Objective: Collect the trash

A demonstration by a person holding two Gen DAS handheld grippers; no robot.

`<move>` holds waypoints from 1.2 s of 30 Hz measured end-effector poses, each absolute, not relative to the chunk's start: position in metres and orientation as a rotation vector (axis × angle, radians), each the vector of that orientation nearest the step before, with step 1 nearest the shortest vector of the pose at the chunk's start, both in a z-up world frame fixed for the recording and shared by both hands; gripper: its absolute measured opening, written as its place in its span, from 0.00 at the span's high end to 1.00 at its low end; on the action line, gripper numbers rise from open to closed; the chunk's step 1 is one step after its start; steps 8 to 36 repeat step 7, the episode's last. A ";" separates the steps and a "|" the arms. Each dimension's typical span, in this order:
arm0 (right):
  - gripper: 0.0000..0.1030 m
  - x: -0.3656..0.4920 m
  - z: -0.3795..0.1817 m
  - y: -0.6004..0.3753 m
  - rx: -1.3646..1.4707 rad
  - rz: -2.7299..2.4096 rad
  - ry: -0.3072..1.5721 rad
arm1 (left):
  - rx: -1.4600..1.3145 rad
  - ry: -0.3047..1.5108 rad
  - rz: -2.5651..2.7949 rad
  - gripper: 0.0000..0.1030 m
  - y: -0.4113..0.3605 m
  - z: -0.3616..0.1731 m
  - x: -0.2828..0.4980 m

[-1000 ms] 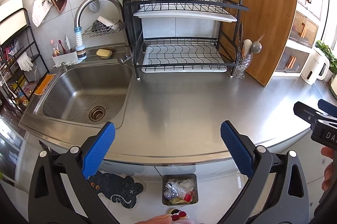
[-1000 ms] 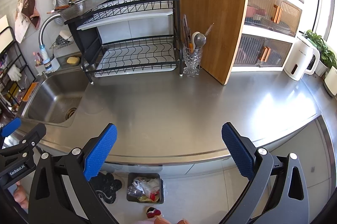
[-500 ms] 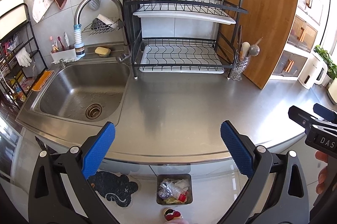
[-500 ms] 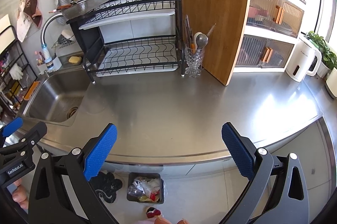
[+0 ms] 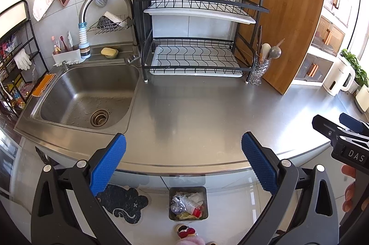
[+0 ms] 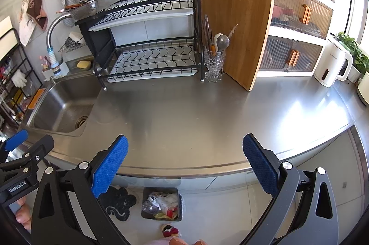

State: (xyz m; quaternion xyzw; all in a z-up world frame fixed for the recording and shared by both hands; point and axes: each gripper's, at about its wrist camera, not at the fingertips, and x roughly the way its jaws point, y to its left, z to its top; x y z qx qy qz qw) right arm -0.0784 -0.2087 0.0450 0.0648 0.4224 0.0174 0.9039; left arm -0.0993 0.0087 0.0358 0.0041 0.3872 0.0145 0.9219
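A small dark trash bin stands on the floor below the counter's front edge, filled with crumpled wrappers and paper; it also shows in the right wrist view. My left gripper is open and empty, held above the front edge of the steel counter. My right gripper is open and empty, also over the front edge. No loose trash shows on the counter. Each gripper's side appears at the edge of the other's view.
A sink with a faucet sits at the left. A black dish rack, a glass utensil holder and a wooden cutting board stand at the back. A white kettle stands far right. A dark floor mat lies beside the bin.
Both views have shifted slightly: the left gripper has drifted left and back a little, showing more of the sink. Both grippers stay open and empty.
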 end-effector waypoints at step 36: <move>0.03 -0.081 0.046 -0.206 0.140 0.032 0.871 | 0.012 0.807 0.027 0.08 0.011 0.034 -0.099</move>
